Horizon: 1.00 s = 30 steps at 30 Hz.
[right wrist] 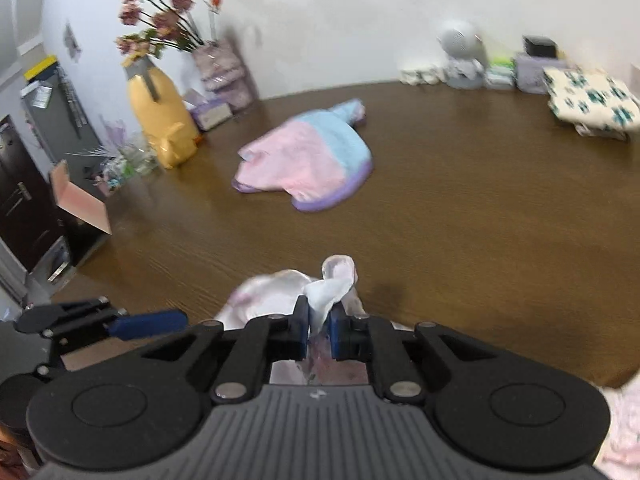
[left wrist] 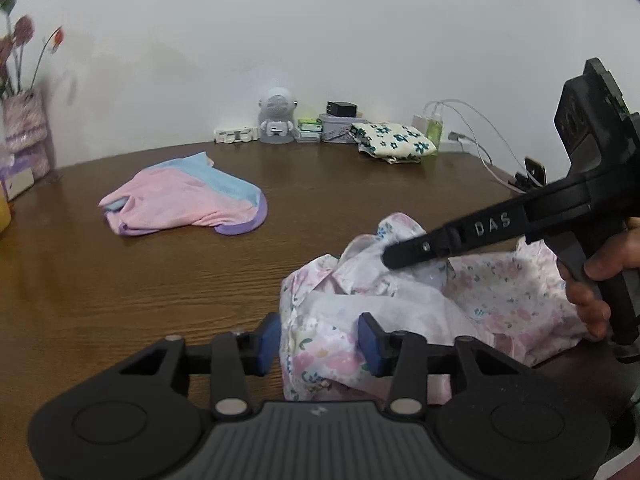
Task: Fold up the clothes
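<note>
Floral garment between spread left tool, right tool pinching its fold, pink top beyond (unfolded).

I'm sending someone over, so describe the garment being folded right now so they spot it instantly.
On the brown wooden table, look at the near edge. The crumpled floral garment lies there, pinched by the right gripper. Unlike the pink-and-blue top farther back, it's white with small pink flowers.

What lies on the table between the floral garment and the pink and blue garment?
Nothing: in both wrist views, only bare wooden table separates the floral garment from the pink and blue garment.
</note>
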Each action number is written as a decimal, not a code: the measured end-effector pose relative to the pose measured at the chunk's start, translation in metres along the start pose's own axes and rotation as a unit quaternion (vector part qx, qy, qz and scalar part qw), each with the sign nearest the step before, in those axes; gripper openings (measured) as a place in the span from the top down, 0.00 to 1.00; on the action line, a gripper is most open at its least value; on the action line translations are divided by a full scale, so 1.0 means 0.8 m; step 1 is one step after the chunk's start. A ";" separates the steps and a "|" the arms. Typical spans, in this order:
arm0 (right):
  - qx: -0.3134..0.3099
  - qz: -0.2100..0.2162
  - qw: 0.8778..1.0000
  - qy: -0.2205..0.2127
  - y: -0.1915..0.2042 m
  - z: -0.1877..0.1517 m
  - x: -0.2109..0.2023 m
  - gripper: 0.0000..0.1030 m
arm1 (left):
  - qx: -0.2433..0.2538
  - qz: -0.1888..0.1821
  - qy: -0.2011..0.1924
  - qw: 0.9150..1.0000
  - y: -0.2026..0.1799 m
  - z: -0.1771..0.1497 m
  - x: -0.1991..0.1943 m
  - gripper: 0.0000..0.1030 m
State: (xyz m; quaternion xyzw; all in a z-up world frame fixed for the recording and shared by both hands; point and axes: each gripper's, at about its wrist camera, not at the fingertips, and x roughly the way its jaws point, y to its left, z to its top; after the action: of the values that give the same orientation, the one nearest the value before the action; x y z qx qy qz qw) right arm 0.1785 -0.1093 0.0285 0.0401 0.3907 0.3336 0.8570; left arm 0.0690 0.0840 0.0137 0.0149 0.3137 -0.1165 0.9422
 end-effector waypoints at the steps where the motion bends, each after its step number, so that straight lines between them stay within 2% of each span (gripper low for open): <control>1: 0.006 0.001 1.000 0.003 -0.004 -0.004 0.001 0.89 | 0.003 0.002 0.001 1.000 -0.002 -0.001 0.003 0.73; 5: 0.015 0.003 1.000 -0.012 -0.012 -0.010 -0.014 0.68 | 0.016 0.009 0.006 1.000 -0.010 -0.003 0.016 0.74; 9: -0.021 -0.010 0.998 -0.062 0.000 -0.015 -0.053 0.66 | 0.029 0.016 0.011 0.999 -0.019 -0.005 0.028 0.74; 11: -0.060 -0.016 0.994 -0.085 0.017 -0.021 -0.071 0.65 | 0.025 0.016 0.008 1.000 -0.015 -0.003 0.025 0.74; 13: -0.100 -0.005 0.991 -0.090 0.035 -0.027 -0.079 0.65 | 0.019 0.016 0.006 1.000 -0.011 0.000 0.021 0.74; 16: -0.144 -0.002 0.987 -0.073 0.054 -0.043 -0.085 0.65 | 0.011 0.016 0.002 1.000 -0.005 0.005 0.015 0.73; 19: -0.143 0.021 0.989 -0.039 0.053 -0.057 -0.091 0.54 | 0.003 0.016 -0.002 1.000 0.000 0.010 0.008 0.73; 21: -0.148 0.047 0.988 -0.020 0.050 -0.067 -0.097 0.40 | -0.003 0.016 -0.005 1.000 0.004 0.013 0.004 0.72; 23: -0.164 0.054 0.985 -0.007 0.053 -0.077 -0.096 0.36 | -0.008 0.015 -0.008 1.000 0.008 0.016 0.000 0.71; 25: -0.186 0.049 0.981 0.012 0.056 -0.086 -0.088 0.36 | -0.014 0.015 -0.010 1.000 0.012 0.019 -0.004 0.71; 26: -0.197 0.044 0.979 0.023 0.057 -0.088 -0.080 0.36 | -0.017 0.015 -0.012 1.000 0.014 0.020 -0.006 0.71; 28: -0.218 0.029 0.975 0.040 0.058 -0.090 -0.062 0.54 | -0.013 0.013 -0.013 1.000 0.011 0.021 -0.008 0.71; 29: -0.221 0.025 0.974 0.041 0.058 -0.087 -0.058 0.84 | -0.010 0.012 -0.014 1.000 0.010 0.021 -0.008 0.71; 30: -0.222 0.023 0.974 0.041 0.058 -0.083 -0.055 0.93 | -0.008 0.011 -0.015 1.000 0.008 0.022 -0.009 0.71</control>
State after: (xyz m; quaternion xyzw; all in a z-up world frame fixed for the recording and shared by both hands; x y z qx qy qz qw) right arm 0.0866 -0.1129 0.0258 -0.1565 0.3407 0.4328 0.8198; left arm 0.0753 0.0899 0.0315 0.0090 0.3005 -0.1038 0.9481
